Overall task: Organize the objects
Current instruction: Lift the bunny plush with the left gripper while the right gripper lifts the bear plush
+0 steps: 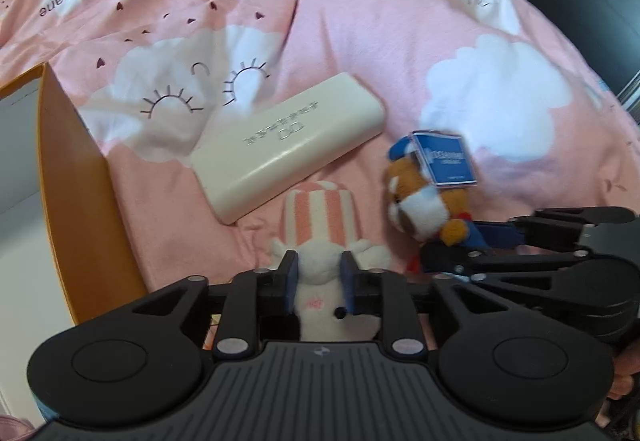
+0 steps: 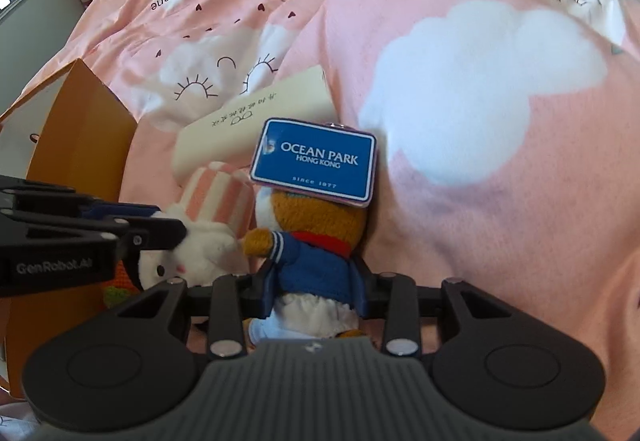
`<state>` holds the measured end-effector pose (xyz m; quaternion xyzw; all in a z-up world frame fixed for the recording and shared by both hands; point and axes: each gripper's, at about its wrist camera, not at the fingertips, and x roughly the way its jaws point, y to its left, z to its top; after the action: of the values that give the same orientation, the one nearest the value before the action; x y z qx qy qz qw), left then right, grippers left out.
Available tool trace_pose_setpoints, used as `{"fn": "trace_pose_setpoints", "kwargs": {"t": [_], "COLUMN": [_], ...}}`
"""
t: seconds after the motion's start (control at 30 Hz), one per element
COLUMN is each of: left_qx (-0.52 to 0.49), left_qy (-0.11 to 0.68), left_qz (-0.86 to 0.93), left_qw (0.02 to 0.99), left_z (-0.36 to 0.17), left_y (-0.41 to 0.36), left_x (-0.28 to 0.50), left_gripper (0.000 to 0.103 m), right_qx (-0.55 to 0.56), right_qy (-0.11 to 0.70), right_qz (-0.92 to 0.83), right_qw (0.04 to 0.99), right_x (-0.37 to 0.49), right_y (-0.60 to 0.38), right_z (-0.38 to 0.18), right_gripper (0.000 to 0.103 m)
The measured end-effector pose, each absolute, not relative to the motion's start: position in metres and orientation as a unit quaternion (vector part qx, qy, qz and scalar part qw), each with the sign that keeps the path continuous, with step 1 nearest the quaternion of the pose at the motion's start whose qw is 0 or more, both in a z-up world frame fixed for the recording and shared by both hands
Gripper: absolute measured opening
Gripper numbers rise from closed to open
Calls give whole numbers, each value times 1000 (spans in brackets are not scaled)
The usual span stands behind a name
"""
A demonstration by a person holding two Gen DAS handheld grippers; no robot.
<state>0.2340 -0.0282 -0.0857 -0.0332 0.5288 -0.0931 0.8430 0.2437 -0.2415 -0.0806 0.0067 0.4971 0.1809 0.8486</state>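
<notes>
Both grippers were clamped on plushies over the pink duvet (image 1: 400, 41), left gripper (image 1: 319, 283) squeezing the white bunny (image 1: 320, 265), right gripper (image 2: 314, 283) the brown bear (image 2: 316, 241), probably headed for the orange box (image 1: 76, 177) just left.

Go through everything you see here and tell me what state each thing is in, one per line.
Left claw: shut on white bunny plush.
Right claw: shut on brown plush.
White bunny plush: gripped, striped ears pointing away.
Brown plush: gripped at its blue jacket.
Ocean Park tag: attached, readable.
Cream case: closed, lying flat on the bedspread.
Orange box: open.
</notes>
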Motion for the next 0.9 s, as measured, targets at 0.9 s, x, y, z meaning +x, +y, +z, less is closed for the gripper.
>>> {"fn": "trace_pose_setpoints", "kwargs": {"t": [0.9], "left_qx": [-107], "left_qy": [576], "left_qz": [-93], "left_qw": [805], "left_z": [-116], "left_y": [-24], "left_x": [231], "left_gripper": [77], "right_qx": [65], "right_qy": [503], "right_qz": [181], "right_qw": [843], "right_x": [245], "right_y": [-259], "right_z": [-84], "right_gripper": [39]}}
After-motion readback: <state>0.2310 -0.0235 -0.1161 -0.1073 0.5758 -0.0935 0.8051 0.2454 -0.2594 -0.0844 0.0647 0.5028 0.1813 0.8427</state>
